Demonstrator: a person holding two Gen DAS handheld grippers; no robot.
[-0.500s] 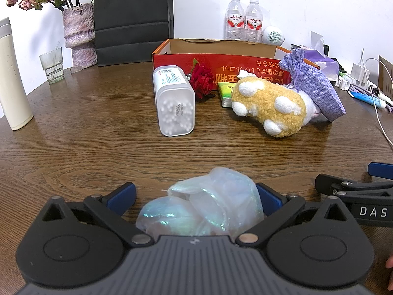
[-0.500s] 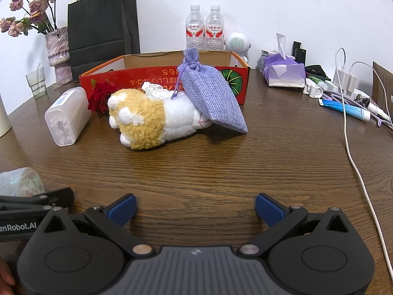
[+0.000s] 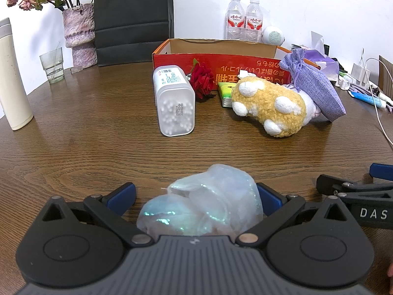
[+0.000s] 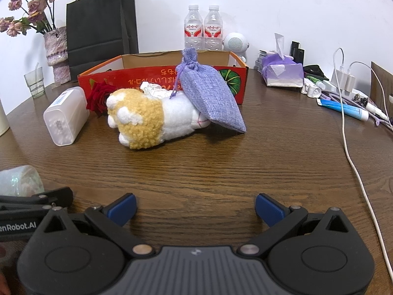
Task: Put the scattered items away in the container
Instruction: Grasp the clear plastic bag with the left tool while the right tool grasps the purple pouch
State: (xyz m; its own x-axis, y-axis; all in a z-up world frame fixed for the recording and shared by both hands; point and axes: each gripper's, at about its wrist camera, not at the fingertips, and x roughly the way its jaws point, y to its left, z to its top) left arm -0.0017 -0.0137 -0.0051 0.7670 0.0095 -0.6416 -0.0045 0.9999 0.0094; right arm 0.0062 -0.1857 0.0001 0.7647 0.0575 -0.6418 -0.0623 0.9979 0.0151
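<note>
Close in front, a crumpled iridescent bag [image 3: 201, 206] lies on the counter [image 3: 98, 127] between the left tool's [image 3: 195, 196] wide-spread fingers, ungripped. Beside it, the right tool [image 4: 195, 207] tilts downward, wide open and empty. Beyond lie a cotton-swab box [image 3: 174, 100], plush paw [image 4: 147, 120] and purple pouch [image 4: 208, 98], before the red cardboard box [image 4: 152, 76].

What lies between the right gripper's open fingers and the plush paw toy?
Only bare wooden table separates the right gripper from the plush paw toy, shown in the right wrist view.
</note>
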